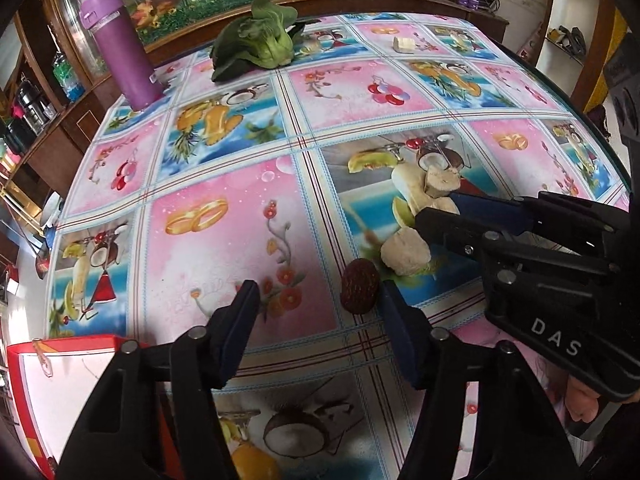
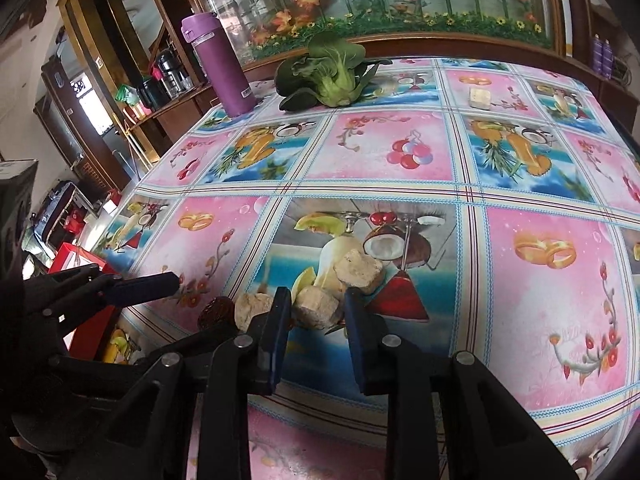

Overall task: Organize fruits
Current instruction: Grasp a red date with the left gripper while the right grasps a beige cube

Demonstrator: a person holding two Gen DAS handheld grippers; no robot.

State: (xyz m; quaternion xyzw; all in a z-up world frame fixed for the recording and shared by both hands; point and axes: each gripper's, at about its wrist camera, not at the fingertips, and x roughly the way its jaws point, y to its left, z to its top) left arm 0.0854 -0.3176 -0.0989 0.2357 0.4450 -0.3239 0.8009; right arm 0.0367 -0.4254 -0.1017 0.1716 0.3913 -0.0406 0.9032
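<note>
A dark red, bumpy fruit (image 1: 360,286) (image 2: 216,312) lies on the patterned tablecloth just inside the right finger of my left gripper (image 1: 320,300) (image 2: 138,274), which is wide open and holds nothing. Three pale peeled fruit chunks lie close by. My right gripper (image 2: 318,314) (image 1: 436,208) comes in from the right; its fingers press both sides of the middle chunk (image 2: 318,306) (image 1: 438,202), which rests on the cloth. A second chunk (image 2: 358,270) (image 1: 440,180) lies just beyond. The third (image 2: 252,308) (image 1: 406,254) sits between the held chunk and the red fruit.
A red box with a white inside (image 1: 60,364) (image 2: 80,260) stands at the near left table edge. At the far side are a purple bottle (image 1: 120,52) (image 2: 224,68), a bok choy (image 1: 256,44) (image 2: 328,72) and a small pale block (image 1: 404,45) (image 2: 480,98).
</note>
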